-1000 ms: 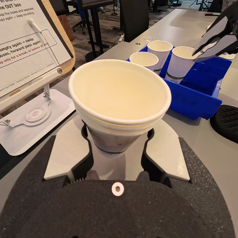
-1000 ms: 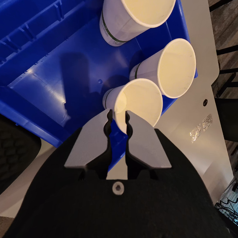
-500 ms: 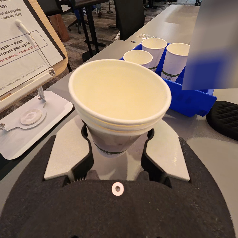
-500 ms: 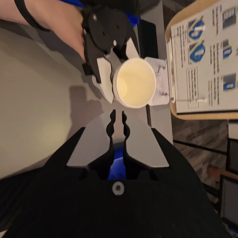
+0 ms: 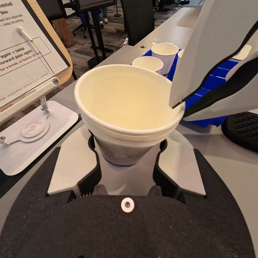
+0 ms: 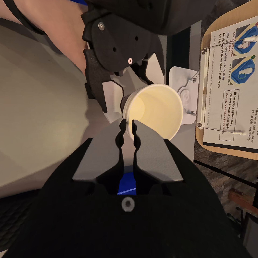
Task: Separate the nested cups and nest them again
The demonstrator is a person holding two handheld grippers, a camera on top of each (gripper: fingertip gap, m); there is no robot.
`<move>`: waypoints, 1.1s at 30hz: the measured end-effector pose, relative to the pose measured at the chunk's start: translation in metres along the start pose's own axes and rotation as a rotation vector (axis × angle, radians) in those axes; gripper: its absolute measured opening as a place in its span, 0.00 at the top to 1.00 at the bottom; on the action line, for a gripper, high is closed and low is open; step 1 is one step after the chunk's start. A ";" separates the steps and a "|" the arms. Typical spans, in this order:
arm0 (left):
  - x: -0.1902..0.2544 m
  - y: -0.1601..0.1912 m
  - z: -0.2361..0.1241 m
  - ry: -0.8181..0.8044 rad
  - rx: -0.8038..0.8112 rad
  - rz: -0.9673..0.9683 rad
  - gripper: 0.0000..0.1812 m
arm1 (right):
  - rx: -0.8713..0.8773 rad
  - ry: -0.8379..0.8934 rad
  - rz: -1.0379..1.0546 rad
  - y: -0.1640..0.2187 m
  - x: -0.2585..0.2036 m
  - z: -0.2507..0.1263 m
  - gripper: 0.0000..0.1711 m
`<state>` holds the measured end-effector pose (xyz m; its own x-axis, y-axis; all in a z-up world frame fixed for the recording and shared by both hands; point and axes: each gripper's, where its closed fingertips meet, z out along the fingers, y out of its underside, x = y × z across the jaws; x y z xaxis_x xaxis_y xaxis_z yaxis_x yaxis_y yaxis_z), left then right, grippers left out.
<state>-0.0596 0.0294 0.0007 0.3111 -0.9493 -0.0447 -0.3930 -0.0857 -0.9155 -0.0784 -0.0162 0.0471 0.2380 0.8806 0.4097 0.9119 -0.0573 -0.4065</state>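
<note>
Right gripper [image 6: 129, 123] moved from bin to stack's [image 6: 152, 110] rim.

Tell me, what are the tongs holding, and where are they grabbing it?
The left tongs hold the stack of nested paper cups around its lower body. The right tongs straddle the top cup's rim without pinching it yet.

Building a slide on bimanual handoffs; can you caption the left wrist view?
Left gripper holds nested cups while right gripper straddles the top rim.
</note>
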 end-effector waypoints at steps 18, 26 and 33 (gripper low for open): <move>0.001 0.002 0.002 0.016 -0.005 -0.006 0.49 | 0.073 0.058 0.036 -0.013 0.013 -0.035 0.98; -0.010 0.004 -0.003 0.011 -0.005 -0.034 0.49 | 0.164 0.237 0.143 0.000 0.035 -0.110 0.98; -0.021 0.003 -0.007 -0.001 0.008 -0.067 0.49 | 0.028 0.352 0.338 0.097 0.031 -0.147 0.98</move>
<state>-0.0737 0.0463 0.0014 0.3378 -0.9411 0.0164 -0.3641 -0.1467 -0.9197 0.0668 -0.0630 0.1402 0.6221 0.6023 0.5001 0.7558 -0.2953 -0.5844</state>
